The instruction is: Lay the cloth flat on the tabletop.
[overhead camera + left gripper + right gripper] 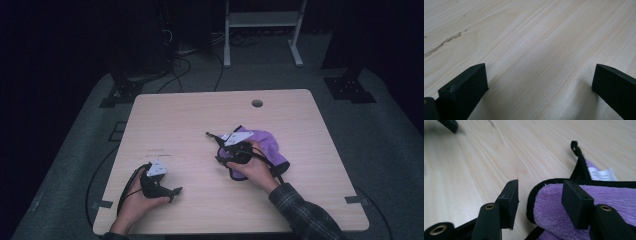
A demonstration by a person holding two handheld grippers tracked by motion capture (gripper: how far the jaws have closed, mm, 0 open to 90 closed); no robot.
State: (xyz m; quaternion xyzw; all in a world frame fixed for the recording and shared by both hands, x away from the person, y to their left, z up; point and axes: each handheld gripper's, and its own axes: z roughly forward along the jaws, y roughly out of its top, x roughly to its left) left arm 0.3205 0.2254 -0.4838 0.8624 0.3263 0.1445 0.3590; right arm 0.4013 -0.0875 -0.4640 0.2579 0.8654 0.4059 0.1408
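Purple fleece towel point(596, 202) with black edging lies folded right of centre on the wooden table point(190, 125), its rounded corner between the half-open, empty right gripper point(540, 200), which should straddle the hem squarely before closing, while the left gripper point(539, 90) rests wide open.

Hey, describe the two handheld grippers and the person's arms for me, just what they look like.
Both grippers are black. The left gripper and the right gripper each carry a grey three-cornered plate on top and trail a black cable. Their jaws end in flat, blocky black pads with small holes; brass-coloured rivets show on the right gripper's arms. The right forearm wears a dark plaid sleeve.
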